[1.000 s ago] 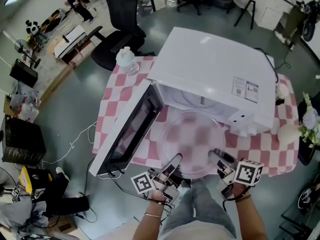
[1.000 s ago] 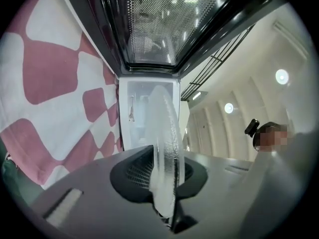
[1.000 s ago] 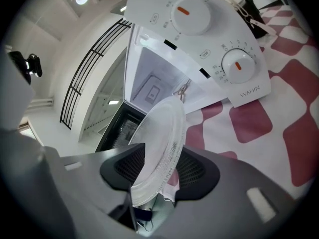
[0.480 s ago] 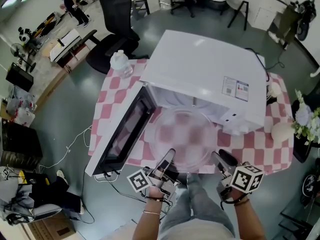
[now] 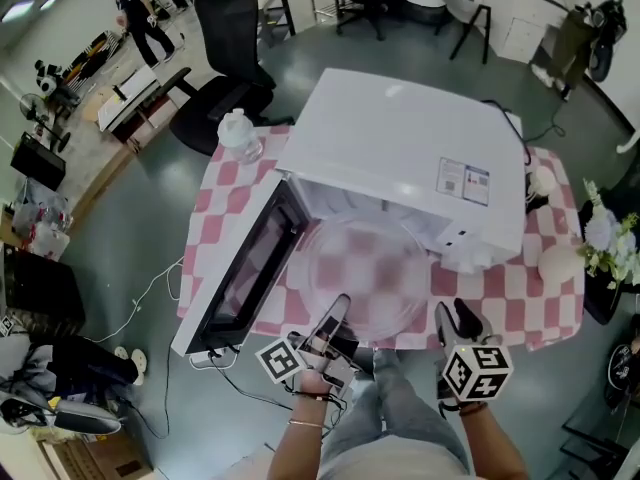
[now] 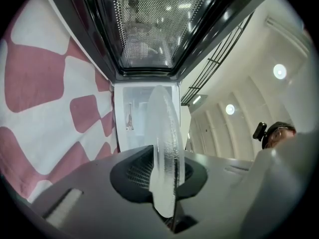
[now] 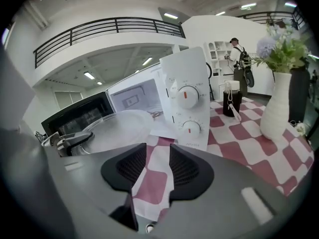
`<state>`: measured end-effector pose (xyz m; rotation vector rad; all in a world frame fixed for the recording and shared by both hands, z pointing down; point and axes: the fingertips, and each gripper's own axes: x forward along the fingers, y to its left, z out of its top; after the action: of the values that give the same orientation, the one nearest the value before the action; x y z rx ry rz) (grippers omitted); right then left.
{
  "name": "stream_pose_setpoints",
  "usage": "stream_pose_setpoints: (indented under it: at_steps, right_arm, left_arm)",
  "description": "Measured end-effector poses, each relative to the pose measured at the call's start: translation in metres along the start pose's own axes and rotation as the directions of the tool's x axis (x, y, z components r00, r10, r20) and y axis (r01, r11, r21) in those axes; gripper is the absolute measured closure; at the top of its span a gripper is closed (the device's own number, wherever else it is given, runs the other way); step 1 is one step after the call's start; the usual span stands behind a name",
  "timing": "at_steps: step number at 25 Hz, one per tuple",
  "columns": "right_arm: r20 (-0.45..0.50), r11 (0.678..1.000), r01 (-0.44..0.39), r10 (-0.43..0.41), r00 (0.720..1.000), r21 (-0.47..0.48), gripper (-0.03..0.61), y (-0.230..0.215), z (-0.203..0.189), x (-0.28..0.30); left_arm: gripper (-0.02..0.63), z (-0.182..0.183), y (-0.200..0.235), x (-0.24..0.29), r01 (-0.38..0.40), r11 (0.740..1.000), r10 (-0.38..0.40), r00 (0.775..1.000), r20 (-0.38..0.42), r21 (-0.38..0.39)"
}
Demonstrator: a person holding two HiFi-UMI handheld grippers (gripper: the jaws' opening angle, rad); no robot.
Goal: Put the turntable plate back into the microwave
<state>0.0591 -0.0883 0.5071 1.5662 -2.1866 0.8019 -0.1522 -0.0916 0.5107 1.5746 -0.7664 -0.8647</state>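
Observation:
The clear glass turntable plate [image 5: 365,268] hangs level in front of the open white microwave [image 5: 400,148], its far rim at the cavity mouth. My left gripper [image 5: 335,315] is shut on the plate's near-left rim. In the left gripper view the plate [image 6: 163,148] runs edge-on between the pads toward the cavity [image 6: 130,121]. My right gripper [image 5: 457,320] stands open to the right of the plate, apart from it. Its jaws have just been closing a little, and nothing lies between its pads [image 7: 185,169]. It sees the plate [image 7: 117,126] at its left.
The microwave door [image 5: 250,263] swings out to the left. On the red-checked cloth [image 5: 510,303] stand a plastic bottle [image 5: 240,133], a white vase of flowers [image 7: 281,103] and a dark jar [image 7: 232,101]. The control panel [image 7: 187,108] faces my right gripper. A black office chair [image 5: 225,68] stands behind.
My right gripper has drawn back and to the right, away from the plate's rim, and rolled so its marker cube faces up. The plate and left gripper have hardly moved.

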Motion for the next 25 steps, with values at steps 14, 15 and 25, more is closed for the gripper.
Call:
stream_pose_setpoints:
  at_steps: [14,15,25]
  right_arm:
    - [0.026,0.987,0.143,-0.141,0.99,-0.077,0.569,-0.013,-0.004,0.002]
    - [0.025,0.987,0.142,-0.14,0.99,-0.074,0.569,-0.013,-0.005,0.003]
    - [0.037,0.989,0.144,-0.143,0.989,-0.028,0.569,-0.017,-0.011,0.012]
  left_arm:
    - [0.578,0.011,0.001,0.006,-0.011,1.0,0.011,1.0,0.021,-0.001]
    - [0.578,0.012,0.002,0.007,-0.01,1.0,0.011,1.0,0.021,-0.004]
    - [0.578,0.022,0.008,0.032,-0.017,1.0,0.017,0.999,0.031,-0.009]
